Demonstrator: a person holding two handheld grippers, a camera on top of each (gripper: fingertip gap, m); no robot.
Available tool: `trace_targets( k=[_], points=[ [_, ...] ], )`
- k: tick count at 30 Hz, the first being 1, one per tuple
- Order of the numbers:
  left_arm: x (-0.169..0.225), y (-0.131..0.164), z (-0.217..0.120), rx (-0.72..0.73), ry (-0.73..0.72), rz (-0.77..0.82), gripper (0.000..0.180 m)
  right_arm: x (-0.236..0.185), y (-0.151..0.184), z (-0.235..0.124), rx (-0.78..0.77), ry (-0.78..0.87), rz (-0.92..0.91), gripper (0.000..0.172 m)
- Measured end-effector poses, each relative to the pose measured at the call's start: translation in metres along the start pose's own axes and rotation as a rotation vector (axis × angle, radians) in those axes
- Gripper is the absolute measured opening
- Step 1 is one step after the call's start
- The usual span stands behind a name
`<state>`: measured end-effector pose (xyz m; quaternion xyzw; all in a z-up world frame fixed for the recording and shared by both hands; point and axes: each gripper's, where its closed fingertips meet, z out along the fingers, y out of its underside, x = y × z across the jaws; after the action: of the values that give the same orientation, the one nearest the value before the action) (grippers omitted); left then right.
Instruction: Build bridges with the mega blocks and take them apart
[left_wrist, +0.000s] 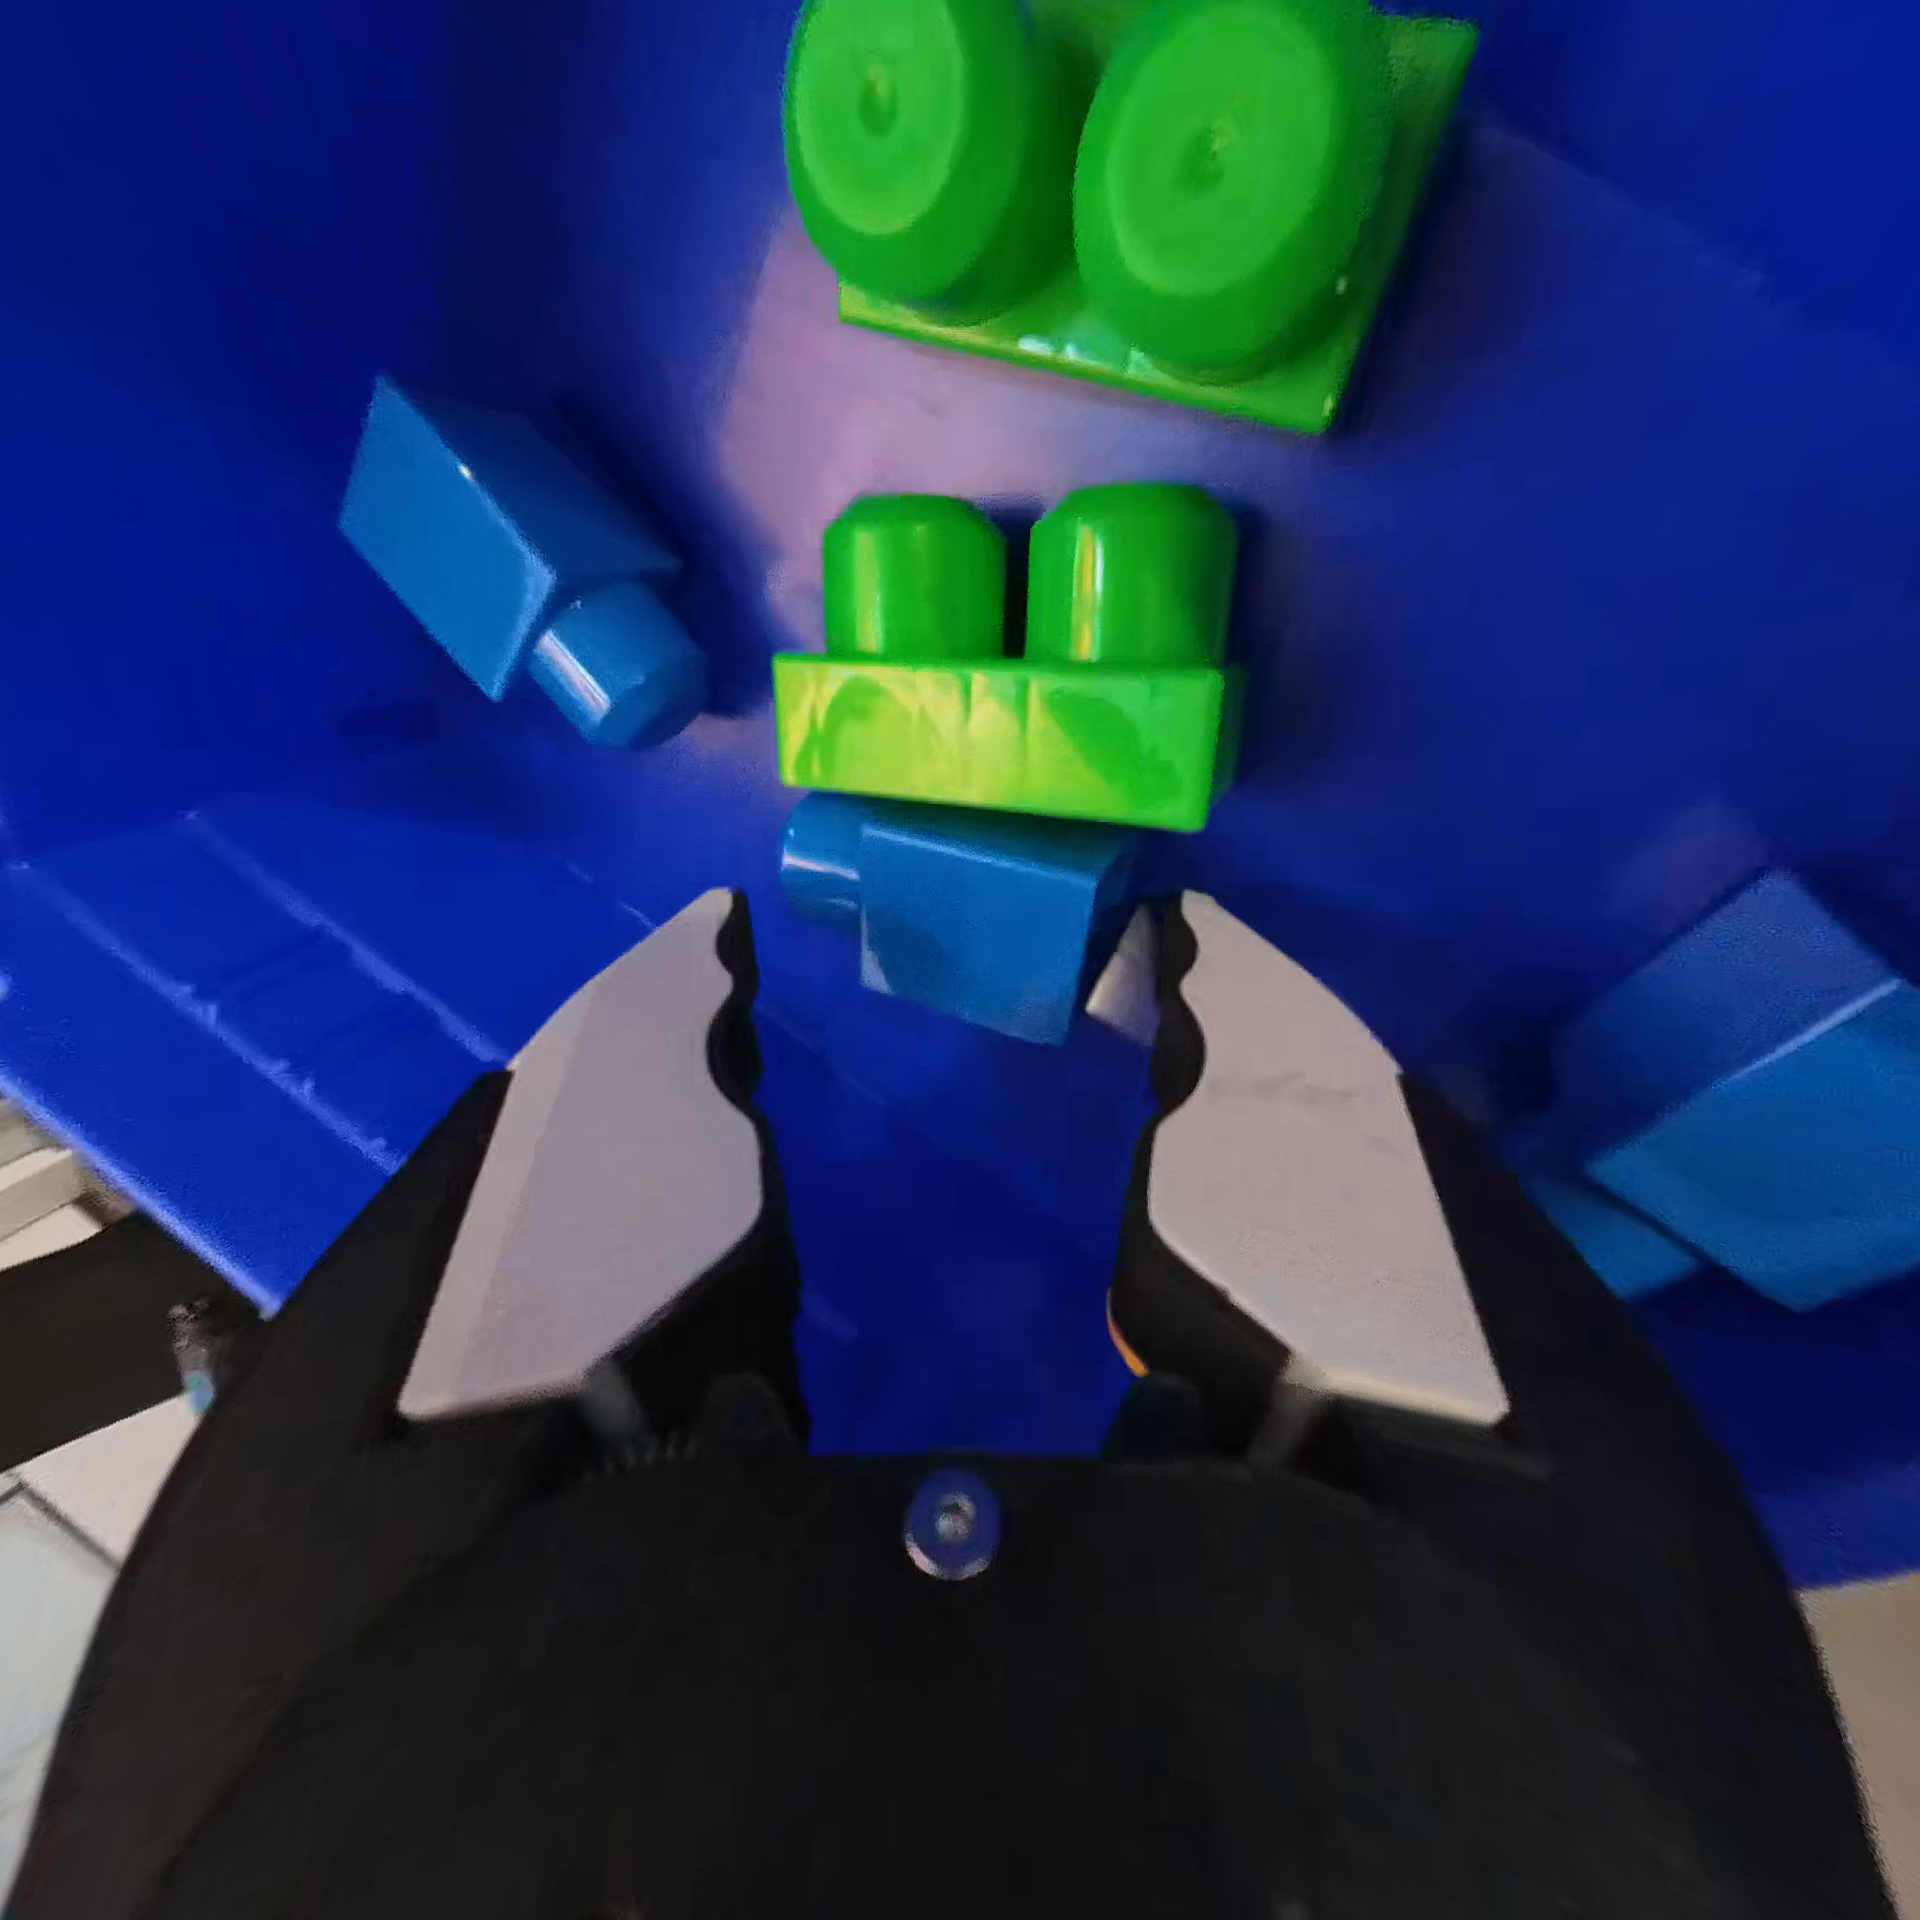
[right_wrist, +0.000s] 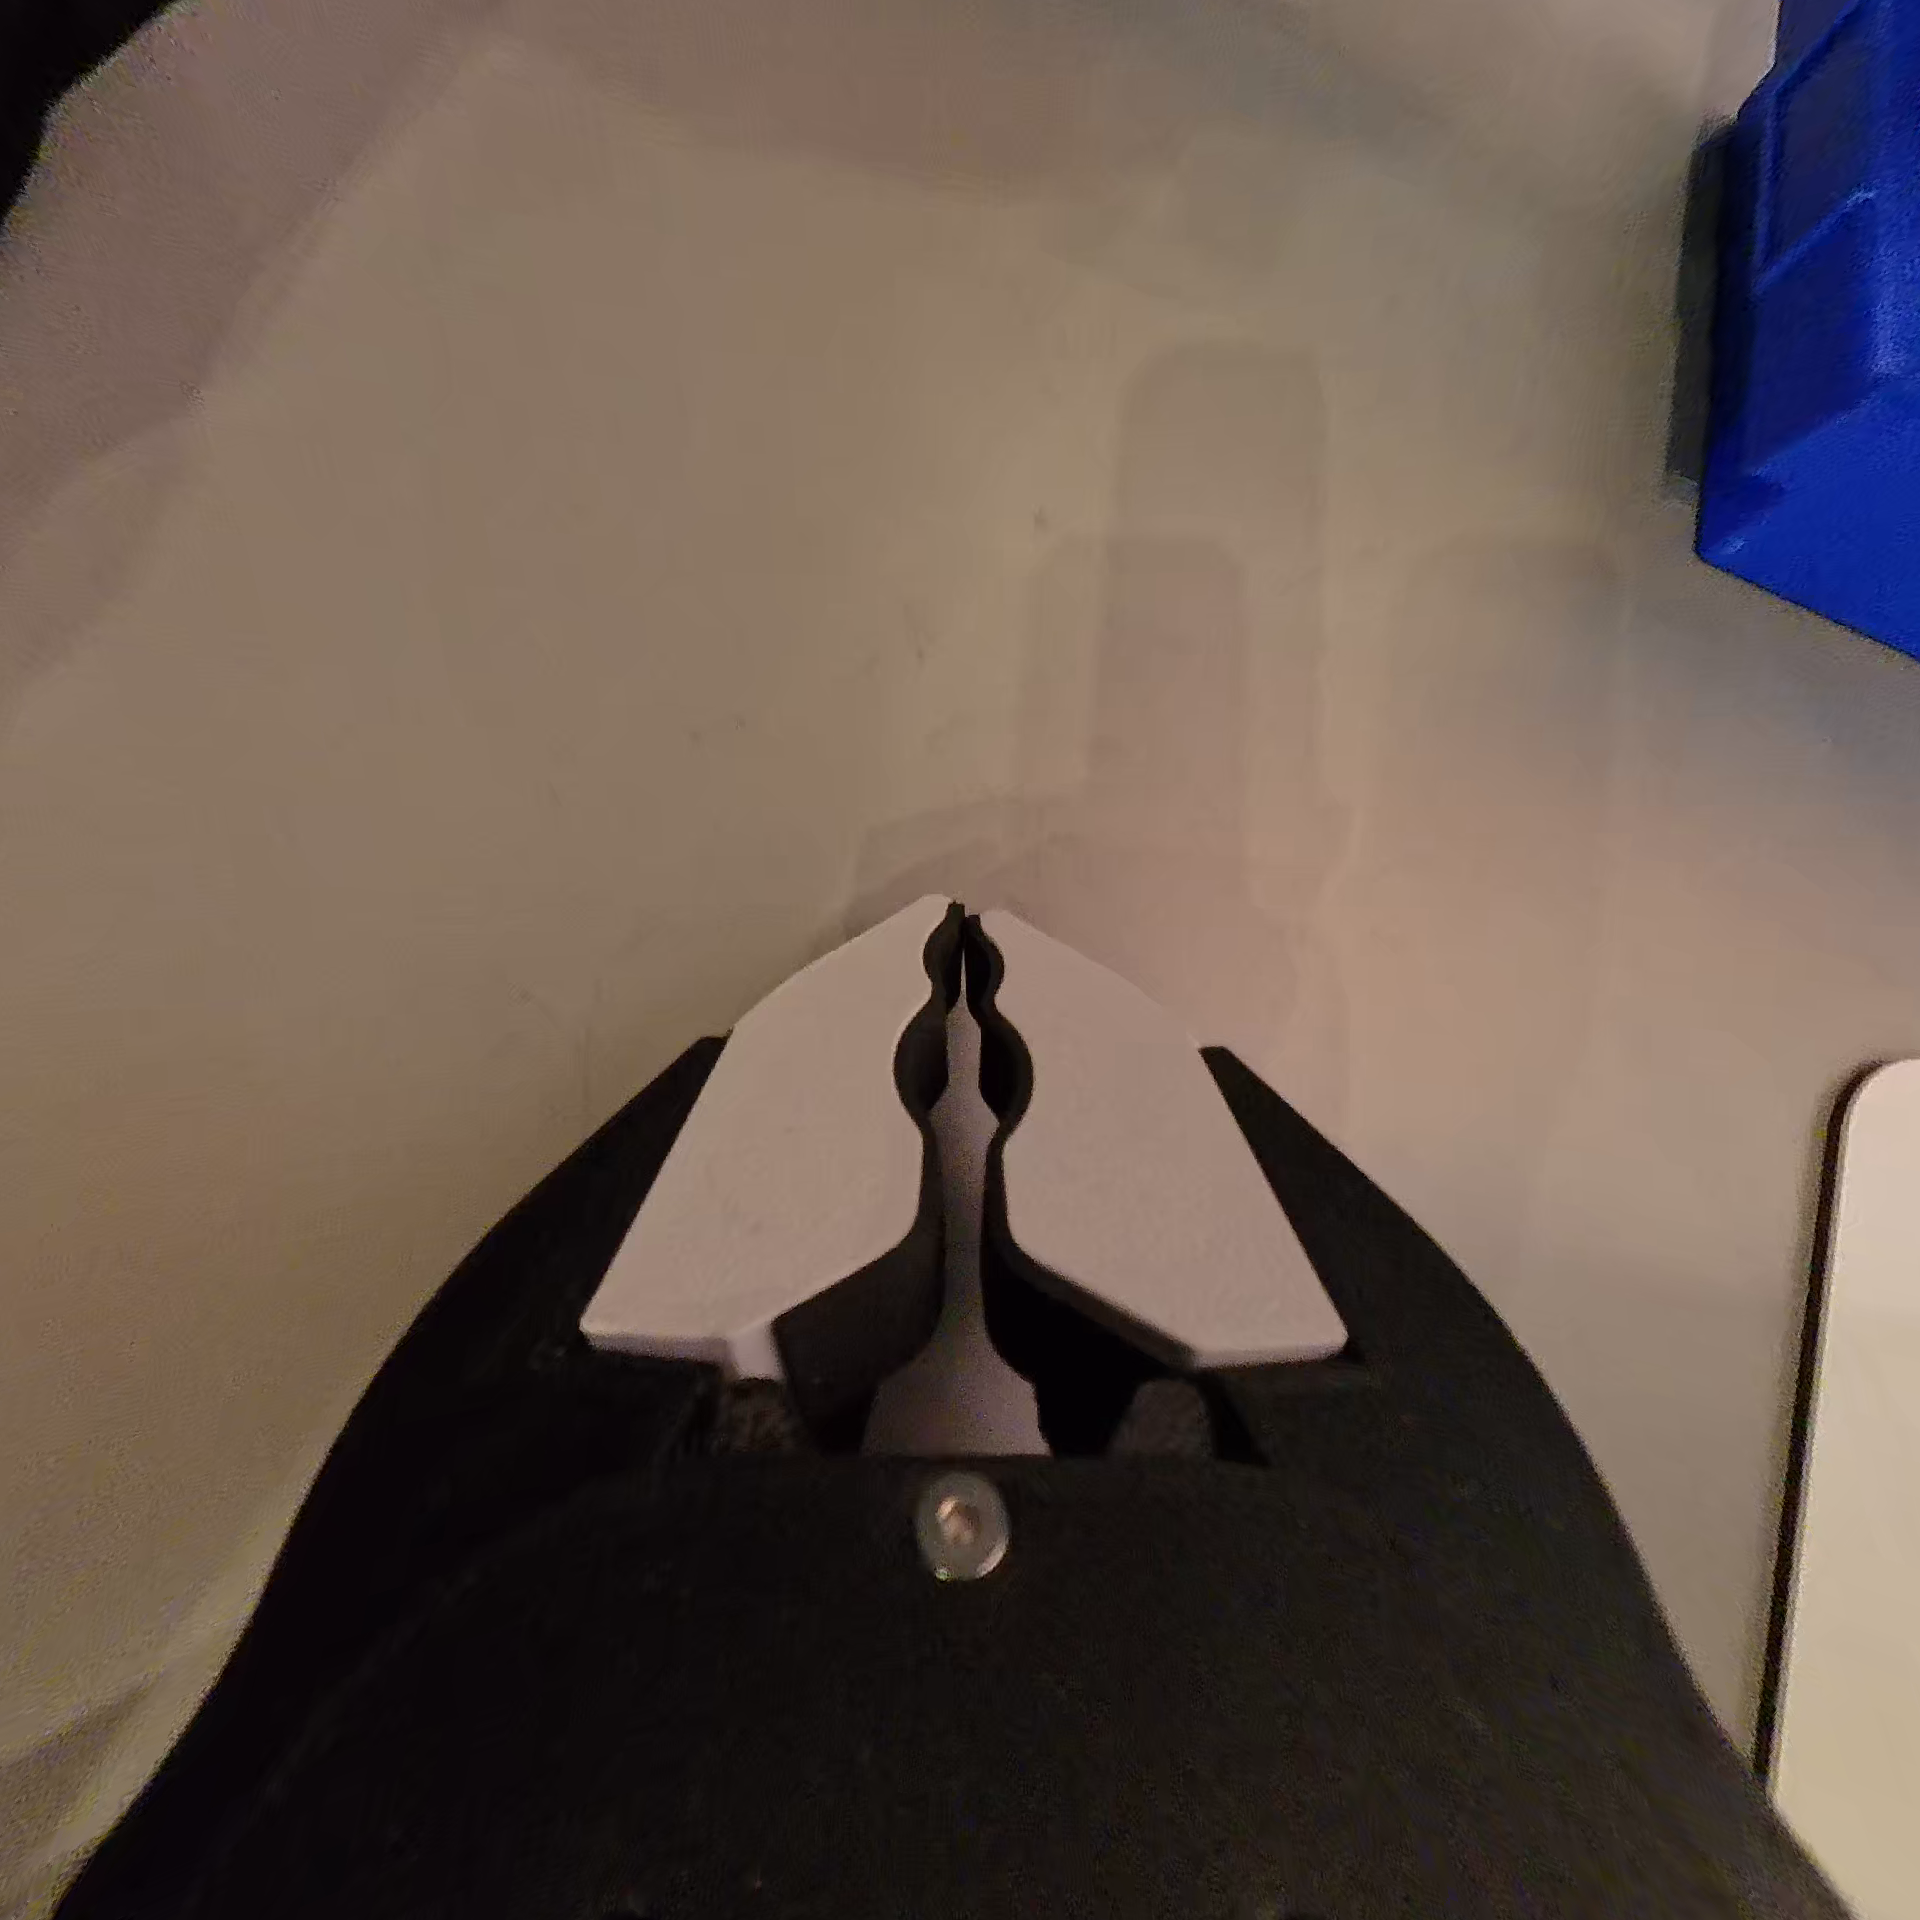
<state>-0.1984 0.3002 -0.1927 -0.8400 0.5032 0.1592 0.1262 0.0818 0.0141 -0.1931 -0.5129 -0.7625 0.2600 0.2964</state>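
Observation:
In the left wrist view my left gripper is open inside a blue bin. A small blue block lies on its side between the spread fingertips, with a gap on the left side. A green two-stud block lies just beyond it, touching it. A second green two-stud block lies farther off, studs toward me. Two more blue blocks lie at the left and at the right. In the right wrist view my right gripper is shut with nothing between the pads, above a pale table.
The blue bin's outer wall shows at the right wrist view's upper right. A white board or tray edge lies at its right side. The bin's ribbed rim runs along the left of the left wrist view. My right fingertips sit around 40 cm from my left ones.

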Motion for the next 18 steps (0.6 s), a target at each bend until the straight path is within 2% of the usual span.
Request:
trace_targets(
  k=[2,4,8,11,14,18],
  points=[
    [-0.001,-0.004,0.002,0.003,0.027,-0.010,0.076,-0.001,0.003,0.001,-0.006,-0.008,-0.001,0.000],
    [0.005,-0.006,0.003,0.002,0.089,-0.006,0.064,-0.003,0.003,0.001,-0.003,-0.020,-0.003,0.000],
    [0.003,-0.006,0.004,0.006,0.113,-0.029,0.065,-0.005,0.002,0.002,-0.004,-0.027,-0.008,0.000],
    [0.004,-0.005,0.003,-0.004,0.100,-0.021,0.064,-0.005,0.004,0.003,-0.009,-0.025,-0.011,0.000],
    [0.006,-0.007,-0.004,0.045,0.081,-0.037,0.064,-0.003,0.002,0.001,0.004,-0.019,-0.003,0.000],
    [0.002,-0.008,-0.038,0.167,-0.030,-0.058,0.064,0.008,-0.002,-0.006,0.067,0.003,0.067,0.002]
  ],
)
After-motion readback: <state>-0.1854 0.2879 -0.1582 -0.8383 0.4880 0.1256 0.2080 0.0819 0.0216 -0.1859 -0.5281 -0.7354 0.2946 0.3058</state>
